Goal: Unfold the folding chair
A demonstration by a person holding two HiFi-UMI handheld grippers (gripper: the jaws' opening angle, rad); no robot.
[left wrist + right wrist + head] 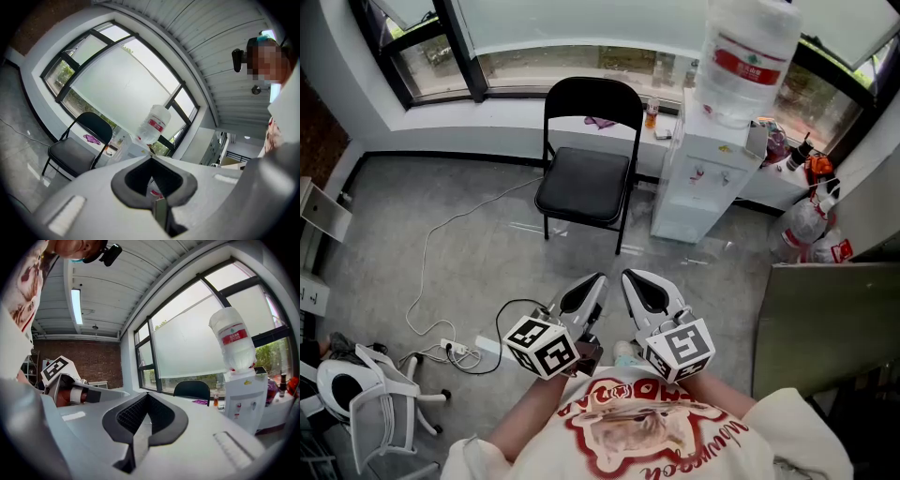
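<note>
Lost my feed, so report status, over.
Left gripper and right gripper shut, empty, short of the chair. Chair unfolded, upright, untouched. Dispenser close beside it; cable lying off to one side.

Bright daylight through windows [581,23], panes blown out white. Shadows soft and faint. Head view sharp, chair [584,183] crisp. Both gripper views fisheye, lines bent, black vignetted corners, nearest foreground out of focus. Ceiling tube [76,305] glares.
</note>
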